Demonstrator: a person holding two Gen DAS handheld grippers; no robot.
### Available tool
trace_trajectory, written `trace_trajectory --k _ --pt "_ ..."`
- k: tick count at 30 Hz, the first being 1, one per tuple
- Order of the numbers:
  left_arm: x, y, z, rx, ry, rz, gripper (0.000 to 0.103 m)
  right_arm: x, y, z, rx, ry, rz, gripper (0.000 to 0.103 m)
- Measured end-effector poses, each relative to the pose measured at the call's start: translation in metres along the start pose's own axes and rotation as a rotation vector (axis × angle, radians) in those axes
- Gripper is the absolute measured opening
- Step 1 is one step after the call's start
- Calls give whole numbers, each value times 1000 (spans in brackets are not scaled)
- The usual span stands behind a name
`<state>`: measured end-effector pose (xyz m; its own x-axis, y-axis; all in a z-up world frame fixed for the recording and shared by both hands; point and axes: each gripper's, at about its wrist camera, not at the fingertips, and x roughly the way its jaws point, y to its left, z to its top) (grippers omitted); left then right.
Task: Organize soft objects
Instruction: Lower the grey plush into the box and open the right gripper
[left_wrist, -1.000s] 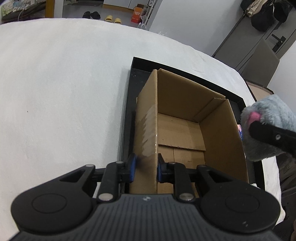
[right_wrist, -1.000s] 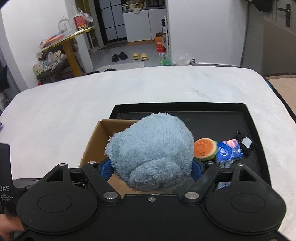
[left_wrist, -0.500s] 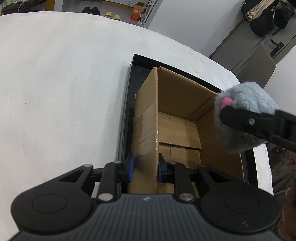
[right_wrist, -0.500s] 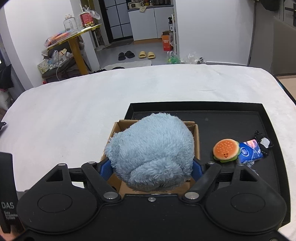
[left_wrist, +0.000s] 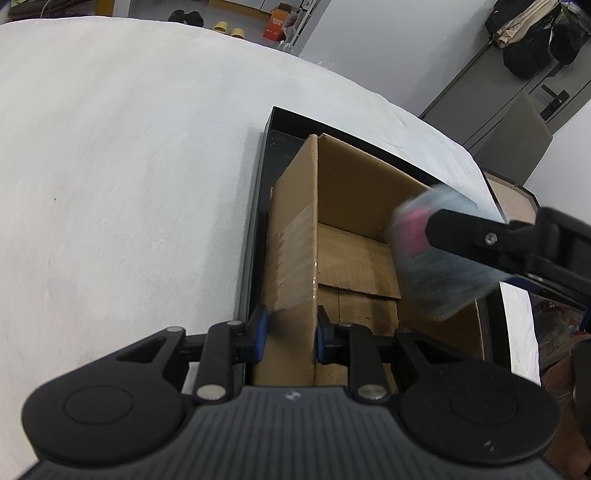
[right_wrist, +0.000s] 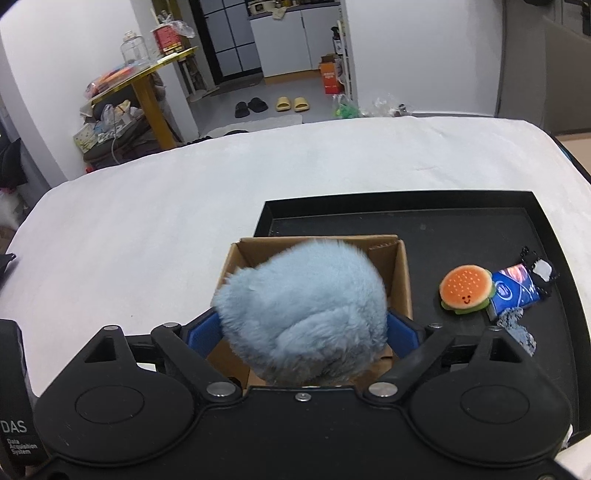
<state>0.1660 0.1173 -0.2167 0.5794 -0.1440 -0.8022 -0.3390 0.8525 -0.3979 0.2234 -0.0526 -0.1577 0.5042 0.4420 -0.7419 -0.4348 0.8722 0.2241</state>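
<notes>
An open cardboard box (left_wrist: 354, 229) stands in a black tray (left_wrist: 258, 206) on a white cloth. My left gripper (left_wrist: 290, 334) is shut on the box's near left wall. My right gripper (right_wrist: 304, 330) is shut on a fluffy blue plush toy (right_wrist: 303, 314) and holds it over the box opening (right_wrist: 391, 266). In the left wrist view the plush (left_wrist: 439, 258) is blurred, with a pink patch, just inside the box's right wall. The box floor shows bare cardboard.
On the tray (right_wrist: 443, 221) right of the box lie a small burger plush (right_wrist: 466, 289), a blue packet (right_wrist: 515, 290), a black-and-white keychain (right_wrist: 539, 267) and a blue-grey fabric piece (right_wrist: 517, 325). White cloth surrounds the tray.
My right gripper has carried the blue plush from beside the box's right wall to over its opening and lower. My left gripper has kept its hold on the box wall.
</notes>
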Motion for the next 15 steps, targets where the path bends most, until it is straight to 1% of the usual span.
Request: trace_trajectory --k 4,15 --pt "0 -1 0 -5 3 -7 25 -2 -4 -3 10 -4 -5 96" --pt "-2 -4 -3 -18 7 15 25 -10 -16 -6 21 -9 0 96"
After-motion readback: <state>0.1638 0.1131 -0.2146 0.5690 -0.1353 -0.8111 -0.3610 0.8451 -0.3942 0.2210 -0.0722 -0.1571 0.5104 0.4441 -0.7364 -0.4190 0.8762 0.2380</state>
